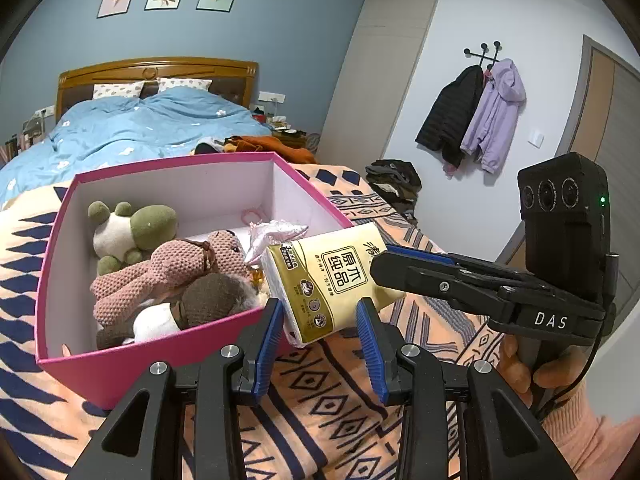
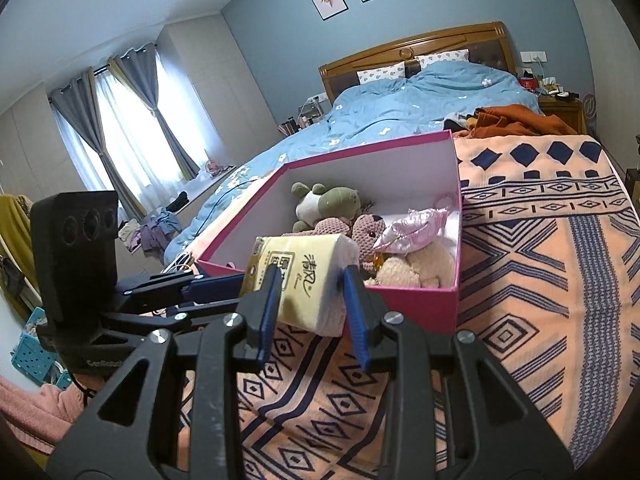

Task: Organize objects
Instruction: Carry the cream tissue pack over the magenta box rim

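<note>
A yellow tissue pack [image 1: 328,284] hangs over the near right corner of the pink box [image 1: 160,360]. My right gripper [image 2: 310,304] is shut on the tissue pack [image 2: 308,276]; it shows from the side in the left wrist view [image 1: 376,268]. My left gripper [image 1: 320,344] is open, its blue pads either side of the pack's lower end without pressing it. The pink box [image 2: 400,308] holds a green frog plush [image 1: 128,232], a pink knitted plush [image 1: 160,276], a brown plush [image 1: 208,300] and a shiny pink pouch [image 2: 412,232].
The box sits on an orange blanket with dark blue patterns [image 2: 540,280] over the bed's foot. A blue duvet [image 1: 140,128] and brown clothes [image 2: 520,120] lie behind. Jackets [image 1: 472,116] hang on the right wall.
</note>
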Demonstrator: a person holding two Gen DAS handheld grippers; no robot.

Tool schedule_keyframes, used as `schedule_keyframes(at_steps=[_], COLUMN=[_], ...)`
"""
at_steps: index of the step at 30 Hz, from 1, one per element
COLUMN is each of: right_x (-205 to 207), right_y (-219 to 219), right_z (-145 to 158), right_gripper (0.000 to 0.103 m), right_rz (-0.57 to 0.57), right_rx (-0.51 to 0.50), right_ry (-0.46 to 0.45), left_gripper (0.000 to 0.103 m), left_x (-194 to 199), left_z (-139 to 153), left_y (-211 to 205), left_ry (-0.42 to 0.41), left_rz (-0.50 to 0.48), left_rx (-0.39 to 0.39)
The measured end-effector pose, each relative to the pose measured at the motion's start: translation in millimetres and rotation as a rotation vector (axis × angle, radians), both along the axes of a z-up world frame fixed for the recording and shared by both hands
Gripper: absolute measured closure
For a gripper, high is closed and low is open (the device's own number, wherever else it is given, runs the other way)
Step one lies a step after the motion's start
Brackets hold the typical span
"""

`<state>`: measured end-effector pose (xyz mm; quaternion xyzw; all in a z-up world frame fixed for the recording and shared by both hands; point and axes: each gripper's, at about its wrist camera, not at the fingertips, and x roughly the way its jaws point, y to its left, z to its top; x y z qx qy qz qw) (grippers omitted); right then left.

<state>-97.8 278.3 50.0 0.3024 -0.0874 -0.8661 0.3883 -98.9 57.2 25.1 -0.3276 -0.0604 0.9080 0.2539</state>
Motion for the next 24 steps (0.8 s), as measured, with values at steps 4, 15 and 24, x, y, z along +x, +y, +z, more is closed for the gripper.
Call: schedule_keyframes(at_steps=[4,15,24], right_x=[-2.1,-10.4,-20.8], right_y=[-0.9,-0.8,-0.9], right_z=[1.2,3.2,3.4], right_gripper=[0.068,0.067,0.067], right_rz=[-0.003,-0.013,-0.022], right_rx=[0.004,0.005,0.011], right_ry=[0.002,0.007,0.007], left_gripper=[0.065,0.065,0.065], left_x=[-4.1,-14.6,-27.4], left_z=[1.6,5.4,5.1], left_y=[0.0,1.2,1.3], left_ry=[0.003,0.006,-0.007], left_rz=[0.004,0.012,0.020], left_rx=[0.000,0.004,0.012])
